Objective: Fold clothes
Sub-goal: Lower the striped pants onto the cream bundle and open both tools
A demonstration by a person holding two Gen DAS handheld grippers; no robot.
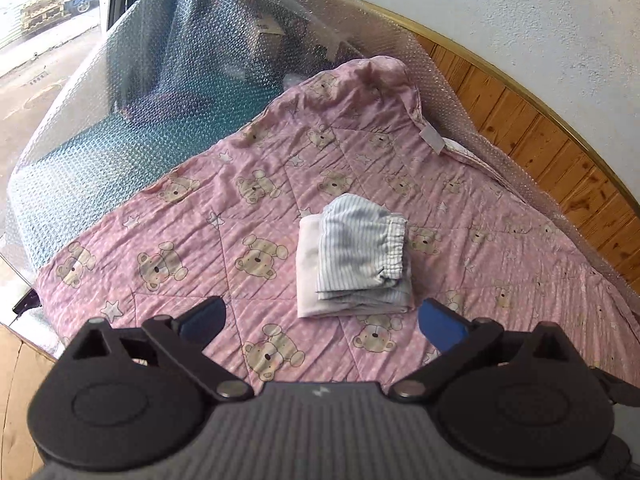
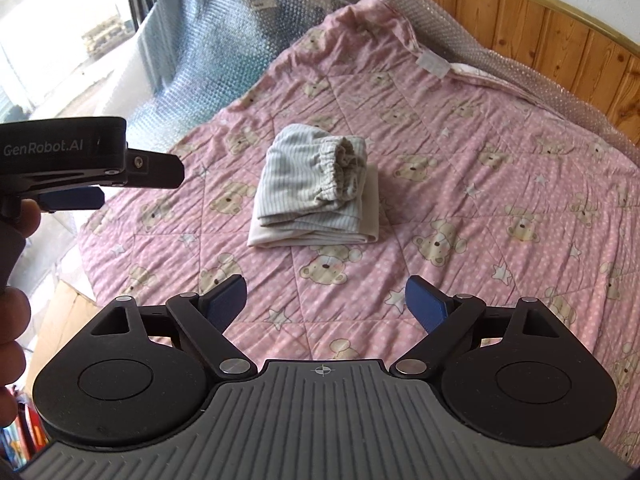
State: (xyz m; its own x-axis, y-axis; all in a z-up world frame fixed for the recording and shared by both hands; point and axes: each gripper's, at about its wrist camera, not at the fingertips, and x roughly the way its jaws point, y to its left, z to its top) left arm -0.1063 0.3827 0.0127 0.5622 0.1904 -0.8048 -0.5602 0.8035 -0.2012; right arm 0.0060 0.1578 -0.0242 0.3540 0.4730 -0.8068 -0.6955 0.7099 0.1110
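Note:
A folded striped garment with an elastic waistband (image 1: 360, 248) (image 2: 316, 184) lies on a folded white cloth (image 1: 310, 272) (image 2: 372, 208) in the middle of the pink teddy-bear quilt (image 1: 240, 200) (image 2: 480, 200). My left gripper (image 1: 322, 318) hangs above the quilt just short of the pile, jaws wide apart and empty. It also shows from the side at the left of the right wrist view, left gripper (image 2: 140, 184), held by a hand (image 2: 16, 216). My right gripper (image 2: 326, 300) is open too, nothing between its blue pads, a little back from the pile.
Bubble wrap (image 1: 140, 92) (image 2: 208, 52) covers the far end of the bed and a dark shape under it. A wood-panelled wall (image 1: 540, 136) (image 2: 540, 32) runs along the right side. A window onto a street (image 1: 40, 20) is at the far left.

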